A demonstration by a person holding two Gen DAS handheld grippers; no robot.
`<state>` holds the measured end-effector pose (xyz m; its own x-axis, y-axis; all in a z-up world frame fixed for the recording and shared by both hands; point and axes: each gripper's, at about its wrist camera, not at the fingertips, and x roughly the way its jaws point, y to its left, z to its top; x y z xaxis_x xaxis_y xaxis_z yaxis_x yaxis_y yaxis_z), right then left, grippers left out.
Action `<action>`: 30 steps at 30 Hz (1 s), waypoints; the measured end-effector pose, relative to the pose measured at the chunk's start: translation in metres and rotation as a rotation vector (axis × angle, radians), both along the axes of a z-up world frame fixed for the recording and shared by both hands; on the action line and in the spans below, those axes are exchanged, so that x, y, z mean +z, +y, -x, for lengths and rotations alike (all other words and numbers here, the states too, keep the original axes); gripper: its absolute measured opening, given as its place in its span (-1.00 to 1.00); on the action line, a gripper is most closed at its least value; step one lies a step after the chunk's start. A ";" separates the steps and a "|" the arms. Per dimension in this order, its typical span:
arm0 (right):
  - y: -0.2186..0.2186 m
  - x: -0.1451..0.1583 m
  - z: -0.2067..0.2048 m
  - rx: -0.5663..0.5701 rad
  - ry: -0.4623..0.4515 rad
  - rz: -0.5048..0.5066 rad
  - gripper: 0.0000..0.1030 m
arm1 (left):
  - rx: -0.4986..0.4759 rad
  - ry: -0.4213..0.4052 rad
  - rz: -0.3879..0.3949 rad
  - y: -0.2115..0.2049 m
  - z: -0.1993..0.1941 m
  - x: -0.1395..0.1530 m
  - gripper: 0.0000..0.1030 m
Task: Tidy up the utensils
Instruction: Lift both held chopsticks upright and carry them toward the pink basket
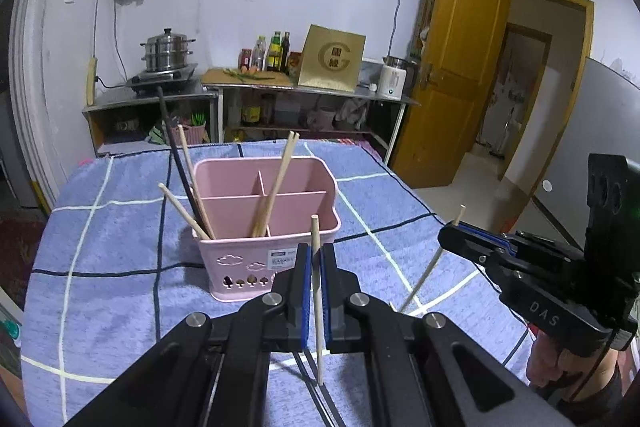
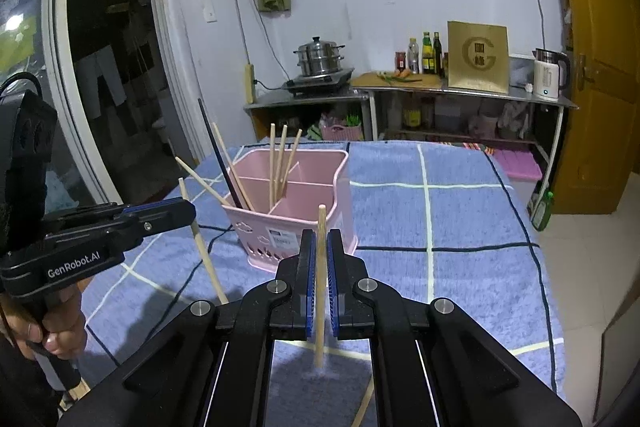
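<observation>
While above cloth, left gripper point(image 1: 316, 267) fingers, right gripper point(image 2: 319, 255) fingers each clamp upright chopstick.

Steel steamer pot point(image 1: 168, 51) sitting on an induction cooker point(image 1: 162, 77); sauce bottles point(image 1: 270, 53) standing beside a gold box point(image 1: 334, 59); white kettle point(image 2: 550, 73) resting at the shelf's end; yellow door point(image 1: 460, 67) standing open; blue checked cloth point(image 1: 120, 267) covering the table

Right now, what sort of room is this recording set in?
Probably a home kitchen: a steamer pot on a cooktop, sauce bottles, and an electric kettle along a metal counter.
</observation>
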<state>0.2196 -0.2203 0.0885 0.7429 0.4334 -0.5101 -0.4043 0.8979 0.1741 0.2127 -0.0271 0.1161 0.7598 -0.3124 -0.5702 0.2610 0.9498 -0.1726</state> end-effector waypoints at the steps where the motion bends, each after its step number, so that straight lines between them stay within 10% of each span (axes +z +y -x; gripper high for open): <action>1: 0.000 0.001 0.001 0.000 -0.003 0.001 -0.89 | 0.001 -0.003 0.001 0.002 0.002 0.002 -0.92; 30: 0.015 0.030 0.013 0.045 -0.064 0.004 -0.89 | 0.031 -0.046 -0.014 0.041 0.015 0.035 -0.92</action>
